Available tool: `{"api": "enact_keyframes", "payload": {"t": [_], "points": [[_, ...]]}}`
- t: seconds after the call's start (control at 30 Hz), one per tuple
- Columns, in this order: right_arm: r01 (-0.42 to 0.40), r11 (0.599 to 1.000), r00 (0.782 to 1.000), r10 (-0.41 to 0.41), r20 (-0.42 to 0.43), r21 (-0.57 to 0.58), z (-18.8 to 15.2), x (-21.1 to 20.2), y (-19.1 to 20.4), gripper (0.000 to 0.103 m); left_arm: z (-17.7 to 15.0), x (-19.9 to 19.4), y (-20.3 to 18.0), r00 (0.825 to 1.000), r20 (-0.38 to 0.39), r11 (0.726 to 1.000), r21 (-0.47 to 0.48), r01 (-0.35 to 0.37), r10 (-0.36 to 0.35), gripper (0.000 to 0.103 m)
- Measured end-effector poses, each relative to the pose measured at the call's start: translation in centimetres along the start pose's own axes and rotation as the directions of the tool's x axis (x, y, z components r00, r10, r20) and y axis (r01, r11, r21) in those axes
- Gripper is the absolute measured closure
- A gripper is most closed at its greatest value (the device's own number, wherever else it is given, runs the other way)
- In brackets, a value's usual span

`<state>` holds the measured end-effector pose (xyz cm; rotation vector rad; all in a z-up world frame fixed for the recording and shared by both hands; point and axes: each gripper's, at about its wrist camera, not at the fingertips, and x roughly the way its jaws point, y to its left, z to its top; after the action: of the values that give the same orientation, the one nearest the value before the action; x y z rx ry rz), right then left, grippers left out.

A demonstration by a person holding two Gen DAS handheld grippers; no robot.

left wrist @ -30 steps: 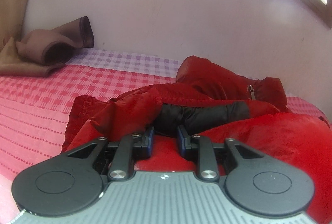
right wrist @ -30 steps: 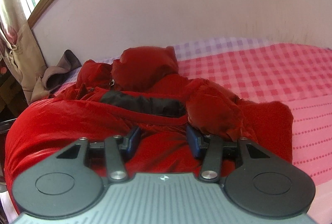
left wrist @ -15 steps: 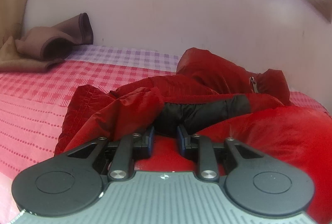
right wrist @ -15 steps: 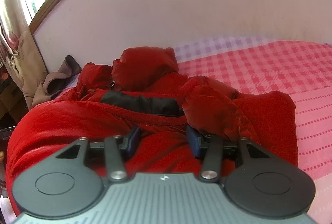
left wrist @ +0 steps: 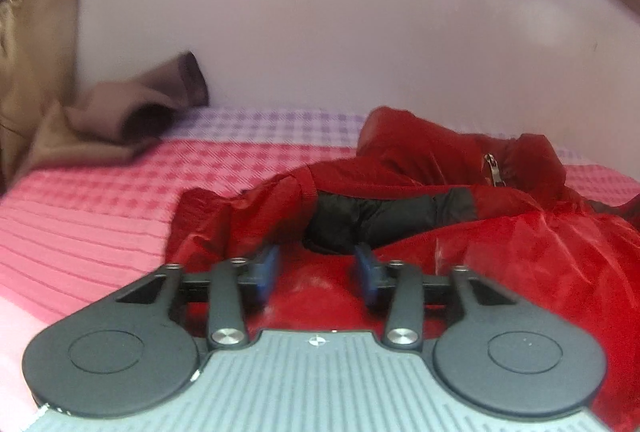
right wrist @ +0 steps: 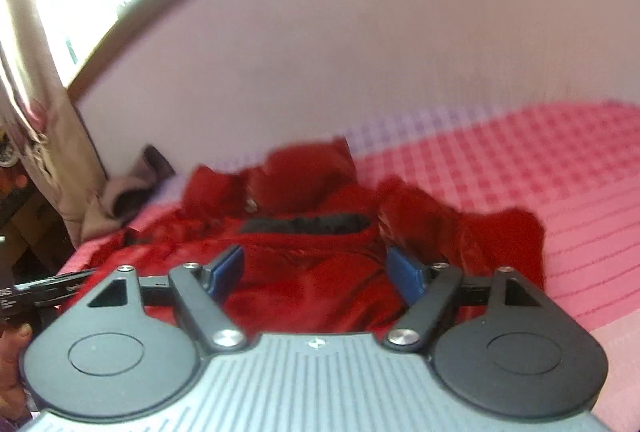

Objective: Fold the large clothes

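jacket (left wrist: pixel 500 252) bunched on bed (left wrist: pixel 100 216) | left gripper (left wrist: pixel 318 268), right gripper (right wrist: pixel 316 272) both spread, apparently holding nothing | poised over near fold

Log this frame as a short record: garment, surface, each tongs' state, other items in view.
garment: red jacket, crumpled, black lining showing, zipper pull visible
surface: pink checked bed
left tongs: open, over the jacket, gripping nothing
right tongs: open wide, over the jacket, gripping nothing
other: brown cloth by the wall; curtain near the window
fold: not yet made
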<state>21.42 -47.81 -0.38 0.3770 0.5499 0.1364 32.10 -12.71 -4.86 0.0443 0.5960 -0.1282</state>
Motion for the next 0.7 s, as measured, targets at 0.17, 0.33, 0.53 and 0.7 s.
{"api": "enact_keyframes", "payload": {"t": [0.17, 0.33, 0.53, 0.7], "points": [[-0.059, 0.998, 0.993, 0.061, 0.105, -0.024, -1.5, -5.5, 1.7, 0.023, -0.5, -3.7, -1.0, 0.991, 0.092, 0.992, 0.065, -0.108, 0.101, 0.012], [-0.104, 0.991, 0.982, 0.115, 0.151, -0.08, -5.1, -10.0, 4.1, 0.01, -1.8, -6.6, -1.2, 0.99, 0.1, 0.991, 0.087, -0.107, 0.098, 0.01], [-0.069, 0.988, 0.979, 0.094, 0.179, -0.141, -9.3, -13.7, 6.3, 0.001, -3.8, -10.3, -1.1, 0.991, 0.102, 0.995, 0.047, -0.093, 0.088, 0.003], [-0.066, 0.989, 0.973, 0.093, 0.21, -0.133, -10.6, -15.1, 7.3, 0.0, -5.4, -12.6, -1.0, 0.995, 0.078, 0.998, 0.003, -0.068, 0.067, 0.0]]}}
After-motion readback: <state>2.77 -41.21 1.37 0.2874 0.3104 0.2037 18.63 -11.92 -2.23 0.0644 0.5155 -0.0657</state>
